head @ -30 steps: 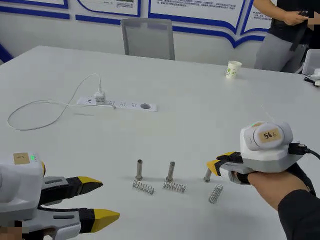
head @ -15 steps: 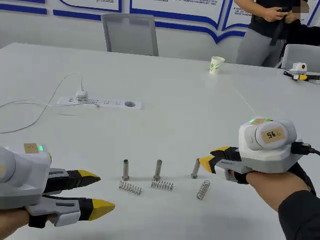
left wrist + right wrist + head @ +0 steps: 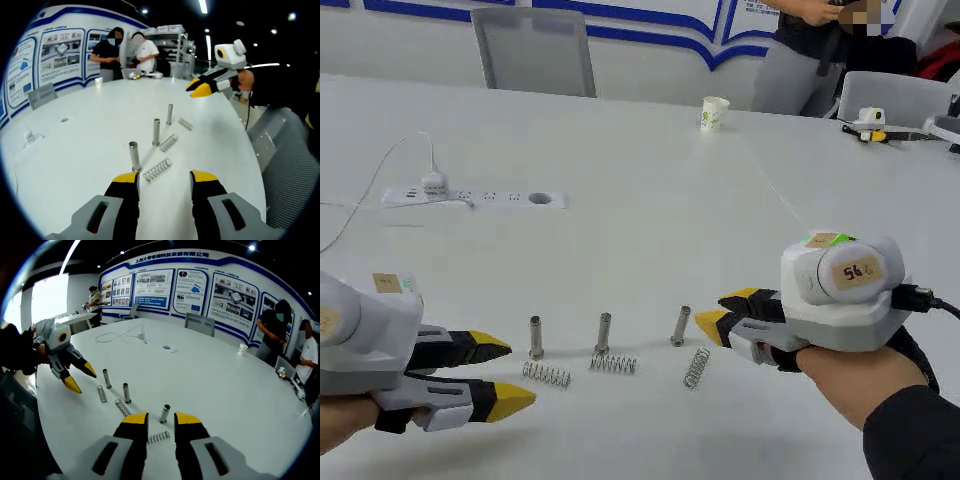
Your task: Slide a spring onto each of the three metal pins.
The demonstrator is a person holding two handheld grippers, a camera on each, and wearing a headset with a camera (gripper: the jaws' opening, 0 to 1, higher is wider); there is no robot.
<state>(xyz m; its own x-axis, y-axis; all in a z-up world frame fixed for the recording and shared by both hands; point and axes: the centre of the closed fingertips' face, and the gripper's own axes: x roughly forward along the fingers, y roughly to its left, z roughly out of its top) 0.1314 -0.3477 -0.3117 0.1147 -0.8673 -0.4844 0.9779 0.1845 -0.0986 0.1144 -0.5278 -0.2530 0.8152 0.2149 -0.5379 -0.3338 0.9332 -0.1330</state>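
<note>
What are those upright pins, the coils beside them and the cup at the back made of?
The pins look like steel: smooth, grey, dully shiny. The springs seem thin silvery wire, probably steel too. The cup looks like matt white paper, green print.

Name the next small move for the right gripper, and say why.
Probably lower the right gripper onto the nearest spring and close. Its jaws are open and empty, that spring lies flat on the table just ahead between them, and the pin beside it is bare.
</note>
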